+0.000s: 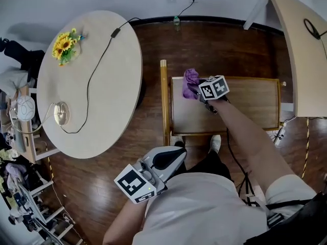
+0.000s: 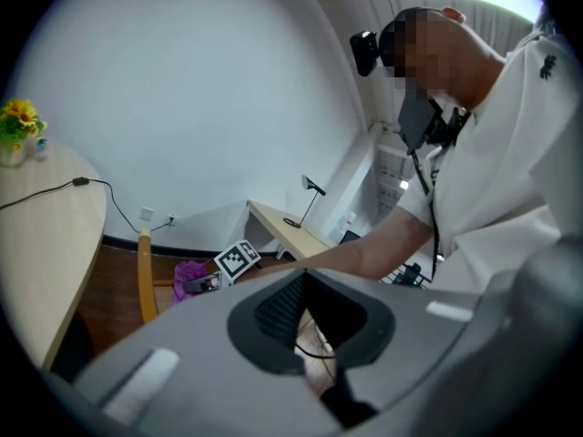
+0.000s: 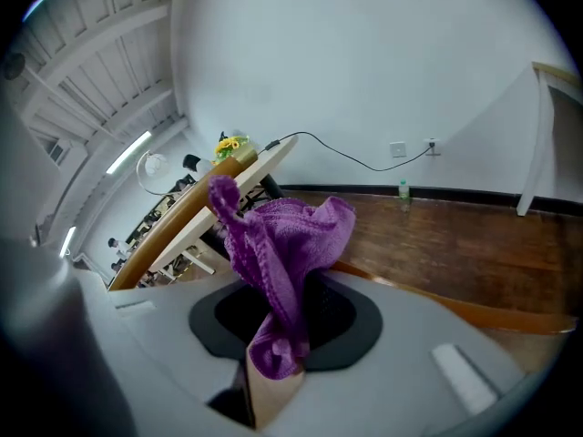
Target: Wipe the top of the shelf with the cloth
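Head view: the right gripper [image 1: 202, 95] is pinching a crumpled, nubby purple cloth [image 1: 190, 82], jaws closed on it, at the far left corner of the flat rectangular wooden shelf top [image 1: 250, 106]. The left gripper [image 1: 168, 160] is hanging nearly closed, empty.

A purple cloth [image 1: 190, 82] rests on the wooden shelf's top [image 1: 245, 106].

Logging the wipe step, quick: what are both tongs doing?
Left tongs: closed, empty.
Right tongs: closed on the cloth.
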`<state>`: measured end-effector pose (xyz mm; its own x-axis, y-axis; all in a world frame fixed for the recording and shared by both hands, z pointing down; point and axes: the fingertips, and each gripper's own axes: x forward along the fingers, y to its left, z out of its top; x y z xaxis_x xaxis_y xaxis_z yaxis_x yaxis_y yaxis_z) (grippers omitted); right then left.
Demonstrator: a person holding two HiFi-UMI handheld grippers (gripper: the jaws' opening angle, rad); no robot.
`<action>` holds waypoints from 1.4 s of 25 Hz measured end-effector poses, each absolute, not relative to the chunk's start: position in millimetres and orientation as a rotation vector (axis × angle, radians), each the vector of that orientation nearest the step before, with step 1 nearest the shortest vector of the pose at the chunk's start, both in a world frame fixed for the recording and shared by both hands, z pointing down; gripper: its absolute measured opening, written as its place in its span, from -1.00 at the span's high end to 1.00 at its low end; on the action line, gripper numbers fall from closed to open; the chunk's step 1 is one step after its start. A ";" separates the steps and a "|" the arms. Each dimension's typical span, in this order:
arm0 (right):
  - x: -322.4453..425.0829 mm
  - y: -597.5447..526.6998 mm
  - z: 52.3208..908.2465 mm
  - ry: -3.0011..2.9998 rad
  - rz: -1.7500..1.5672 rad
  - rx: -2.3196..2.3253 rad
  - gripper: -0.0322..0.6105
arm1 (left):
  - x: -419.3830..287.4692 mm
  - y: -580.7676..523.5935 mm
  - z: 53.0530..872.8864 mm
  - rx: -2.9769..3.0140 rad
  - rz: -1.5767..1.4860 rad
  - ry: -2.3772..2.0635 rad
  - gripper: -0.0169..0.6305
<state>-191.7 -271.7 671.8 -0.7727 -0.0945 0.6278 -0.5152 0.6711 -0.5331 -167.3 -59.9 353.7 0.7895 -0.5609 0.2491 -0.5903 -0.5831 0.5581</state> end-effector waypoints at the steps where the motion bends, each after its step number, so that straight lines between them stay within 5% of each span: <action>1: -181.7 -274.7 671.3 -2.312 0.972 0.488 0.60 | -164.4 -59.7 353.9 2.338 0.057 -0.835 0.89; 28: 270.4 -336.2 689.8 -1.922 0.923 1.116 0.60 | -32.5 -78.3 366.6 2.364 0.112 -0.674 0.89; 35: 290.4 -333.2 681.0 -1.876 0.837 1.144 0.60 | -21.2 -78.5 362.9 2.356 0.089 -0.673 0.89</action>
<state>290.4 -333.2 681.0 -0.3006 -0.4083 0.8619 -0.9141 0.3812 -0.1382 -21.2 -78.5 362.9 0.8640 -0.4444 0.2365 -0.4905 -0.6376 0.5940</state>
